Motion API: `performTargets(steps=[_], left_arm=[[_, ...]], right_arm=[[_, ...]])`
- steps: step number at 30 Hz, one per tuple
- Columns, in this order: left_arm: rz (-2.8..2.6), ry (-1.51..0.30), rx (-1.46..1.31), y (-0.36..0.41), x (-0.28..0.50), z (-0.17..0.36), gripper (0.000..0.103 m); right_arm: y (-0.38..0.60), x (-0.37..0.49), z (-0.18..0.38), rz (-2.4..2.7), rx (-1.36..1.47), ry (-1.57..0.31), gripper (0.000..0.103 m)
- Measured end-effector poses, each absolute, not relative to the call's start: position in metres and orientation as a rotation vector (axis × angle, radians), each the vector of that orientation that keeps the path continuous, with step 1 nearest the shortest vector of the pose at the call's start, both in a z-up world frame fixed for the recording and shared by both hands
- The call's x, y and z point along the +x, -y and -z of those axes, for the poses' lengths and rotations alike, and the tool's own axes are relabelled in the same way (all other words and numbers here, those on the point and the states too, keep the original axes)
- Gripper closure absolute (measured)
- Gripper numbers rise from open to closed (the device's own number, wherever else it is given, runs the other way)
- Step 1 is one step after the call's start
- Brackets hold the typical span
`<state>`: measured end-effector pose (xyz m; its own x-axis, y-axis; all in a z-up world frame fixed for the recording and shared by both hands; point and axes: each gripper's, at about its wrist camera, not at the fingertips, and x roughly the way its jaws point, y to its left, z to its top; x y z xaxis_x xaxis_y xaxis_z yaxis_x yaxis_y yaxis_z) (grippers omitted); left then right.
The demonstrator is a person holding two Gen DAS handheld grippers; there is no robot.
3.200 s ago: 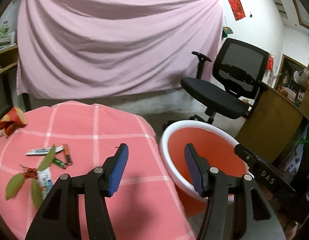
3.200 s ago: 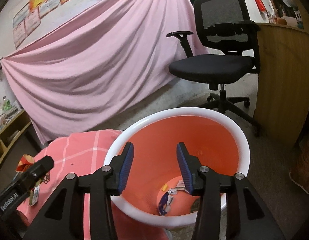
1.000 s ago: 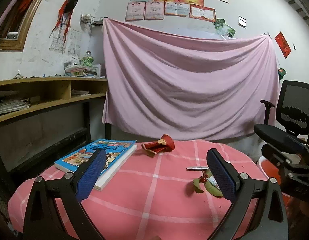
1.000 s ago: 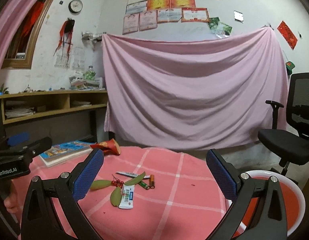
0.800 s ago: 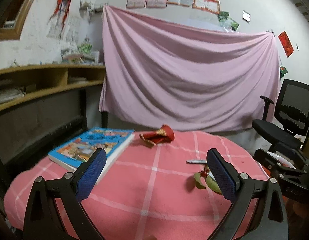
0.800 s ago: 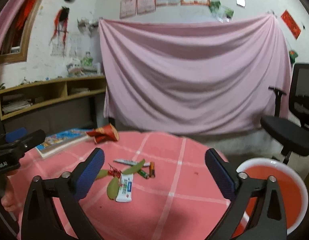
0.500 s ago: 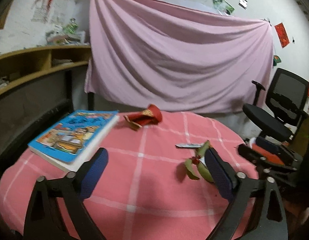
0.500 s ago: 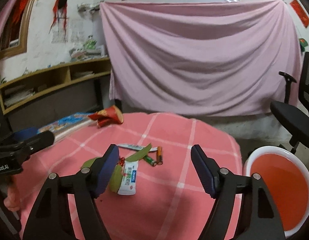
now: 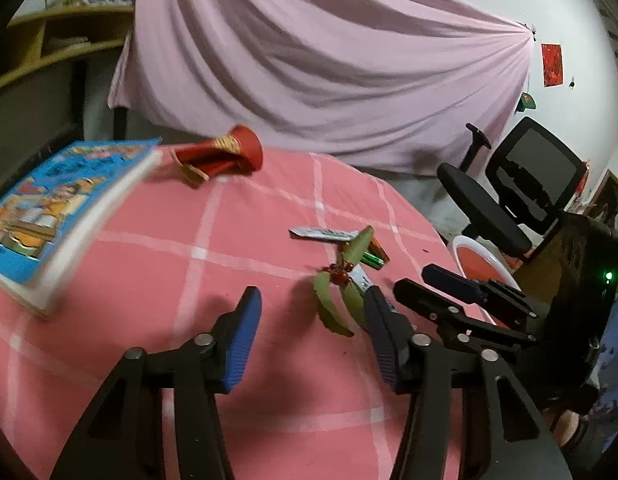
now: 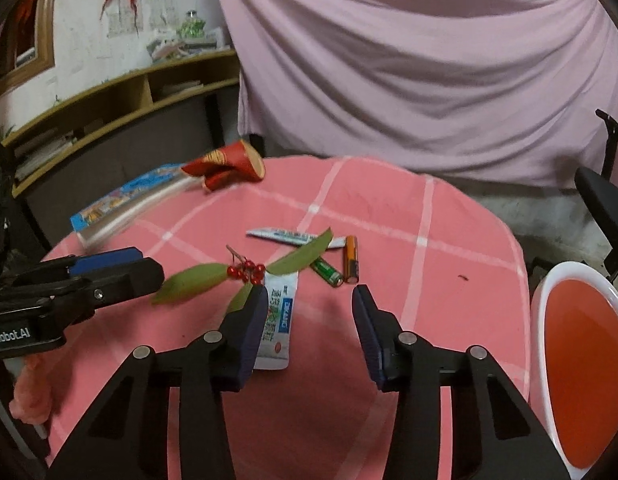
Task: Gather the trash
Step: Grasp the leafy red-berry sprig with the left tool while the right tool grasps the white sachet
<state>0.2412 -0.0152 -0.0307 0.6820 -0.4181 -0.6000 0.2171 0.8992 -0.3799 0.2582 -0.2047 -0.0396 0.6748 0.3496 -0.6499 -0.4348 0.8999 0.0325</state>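
Note:
Trash lies mid-table on the pink checked cloth [image 10: 449, 240]: a twig with green leaves and red berries [image 10: 245, 271], a white toothpaste tube [image 10: 279, 320], a thin silver tube [image 10: 285, 236], a green battery [image 10: 327, 272] and an orange battery [image 10: 351, 264]. My right gripper [image 10: 309, 328] is open just short of the toothpaste tube and batteries. My left gripper [image 9: 313, 340] is open, its right finger next to the leafy twig [image 9: 341, 280]. An orange bin with a white rim [image 10: 549, 292] stands at the table's right.
A blue picture book [image 9: 49, 208] lies at the table's left and a red crumpled paper cone [image 9: 229, 156] at the back. A black office chair [image 9: 509, 196] stands beyond the bin. A pink sheet hangs behind; wooden shelves line the left wall.
Both grippers have swung from the bin to the table, dropped toward the trash pile and narrowed their jaws, still open. The view tilted down over the cloth.

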Motion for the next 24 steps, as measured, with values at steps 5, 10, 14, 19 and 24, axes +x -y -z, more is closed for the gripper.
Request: performTargets(steps=[5, 10, 14, 19, 24], left_arm=[[0.399, -0.805, -0.318, 0.020, 0.253, 0.037, 0.079], [0.398, -0.831, -0.320, 0.023, 0.260, 0.037, 0.098], [0.374, -0.832, -0.339, 0.015, 0.259, 0.036, 0.101], [0.324, -0.818, -0.342, 0.009, 0.257, 0.035, 0.102], [0.258, -0.788, -0.338, 0.005, 0.249, 0.033, 0.102]], right_arm=[[0.208, 0.261, 0.041, -0.437, -0.118, -0.720, 0.062], [0.205, 0.262, 0.043, -0.445, -0.135, -0.736, 0.062], [0.198, 0.263, 0.047, -0.457, -0.169, -0.762, 0.068], [0.192, 0.264, 0.050, -0.474, -0.200, -0.778, 0.071], [0.189, 0.264, 0.051, -0.473, -0.215, -0.782, 0.071]])
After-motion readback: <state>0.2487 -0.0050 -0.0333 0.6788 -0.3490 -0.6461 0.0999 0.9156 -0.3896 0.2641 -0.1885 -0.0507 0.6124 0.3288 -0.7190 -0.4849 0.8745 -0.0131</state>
